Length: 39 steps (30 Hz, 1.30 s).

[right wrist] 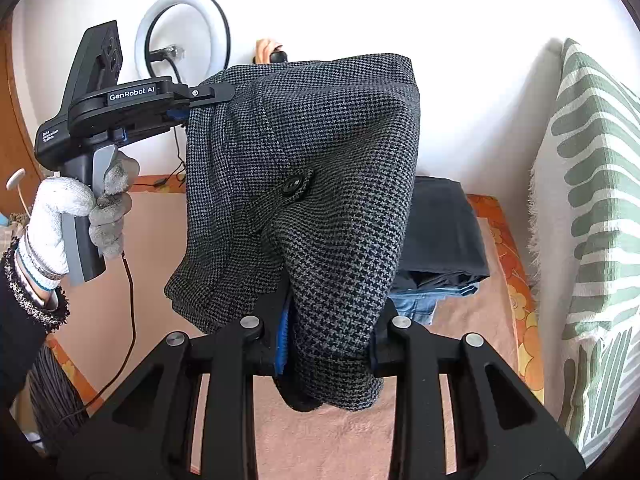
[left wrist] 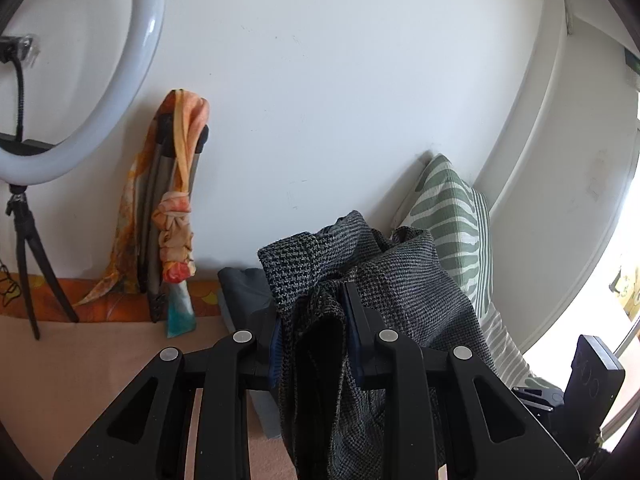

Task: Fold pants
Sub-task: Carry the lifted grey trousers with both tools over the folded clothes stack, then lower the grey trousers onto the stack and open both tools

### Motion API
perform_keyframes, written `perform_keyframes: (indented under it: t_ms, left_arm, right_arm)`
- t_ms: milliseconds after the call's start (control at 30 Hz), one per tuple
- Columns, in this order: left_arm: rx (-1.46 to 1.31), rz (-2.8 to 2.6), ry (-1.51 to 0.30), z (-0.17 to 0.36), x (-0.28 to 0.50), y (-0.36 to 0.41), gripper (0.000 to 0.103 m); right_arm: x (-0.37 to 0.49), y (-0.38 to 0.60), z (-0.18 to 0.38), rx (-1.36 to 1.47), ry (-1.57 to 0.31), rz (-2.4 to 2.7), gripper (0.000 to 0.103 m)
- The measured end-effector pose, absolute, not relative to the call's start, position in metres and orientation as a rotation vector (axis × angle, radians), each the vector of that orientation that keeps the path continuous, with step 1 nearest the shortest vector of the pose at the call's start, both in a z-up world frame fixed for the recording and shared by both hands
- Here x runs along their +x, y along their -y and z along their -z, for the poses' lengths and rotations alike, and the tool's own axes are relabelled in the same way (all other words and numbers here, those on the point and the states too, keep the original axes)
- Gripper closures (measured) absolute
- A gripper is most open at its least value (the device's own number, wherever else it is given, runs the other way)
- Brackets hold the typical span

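The grey houndstooth pants (right wrist: 320, 184) hang in the air between both grippers above the pink-covered bed (right wrist: 144, 248). My left gripper (left wrist: 316, 320) is shut on a bunched part of the pants (left wrist: 400, 280). In the right wrist view the left gripper (right wrist: 192, 104) shows at the upper left, held by a gloved hand, clamping the cloth's top left corner. My right gripper (right wrist: 326, 340) is shut on the lower edge of the pants near a black button (right wrist: 294, 188). The right gripper's body shows at the lower right of the left wrist view (left wrist: 592, 376).
A stack of folded dark and blue garments (right wrist: 440, 240) lies on the bed by the wall. A green striped pillow (right wrist: 592, 200) stands at the right. A ring light on a tripod (left wrist: 80, 80) and an orange scarf on a folded stand (left wrist: 176, 200) stand at the left.
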<state>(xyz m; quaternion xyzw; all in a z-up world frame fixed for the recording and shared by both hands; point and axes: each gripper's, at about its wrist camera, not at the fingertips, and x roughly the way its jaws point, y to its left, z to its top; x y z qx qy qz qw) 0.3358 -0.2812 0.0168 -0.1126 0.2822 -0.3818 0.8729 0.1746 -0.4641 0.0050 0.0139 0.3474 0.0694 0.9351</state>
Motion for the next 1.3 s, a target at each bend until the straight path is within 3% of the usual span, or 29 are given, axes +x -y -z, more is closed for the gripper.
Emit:
perform_keyframes:
  t_ms: [567, 933, 1033, 1100, 1200, 1300]
  left_arm:
    - [-0.145, 0.727, -0.606, -0.01, 0.407, 0.37, 0.079]
    - [-0.037, 0.659, -0.662, 0.023, 0.428, 0.397, 0.088]
    - [-0.024, 0.66, -0.681, 0.02, 0.425, 0.397, 0.088]
    - [-0.003, 0.661, -0.68, 0.018, 0.42, 0.397, 0.088]
    - [0.002, 0.666, -0.692, 0.015, 0.415, 0.397, 0.078]
    - [-0.01, 0.656, -0.695, 0.011, 0.408, 0.393, 0.057]
  right_arm:
    - [0.27, 0.553, 0.022, 0.126, -0.728, -0.099, 0.074]
    - [0.302, 0.584, 0.076, 0.196, -0.855, -0.088, 0.072]
    - [0.301, 0.587, 0.082, 0.193, -0.873, -0.071, 0.061]
    - [0.299, 0.588, 0.083, 0.176, -0.879, -0.038, 0.048]
    - [0.293, 0.59, 0.084, 0.141, -0.883, -0.009, 0.037]
    - [0.282, 0.59, 0.08, 0.138, -0.88, 0.01, 0.035]
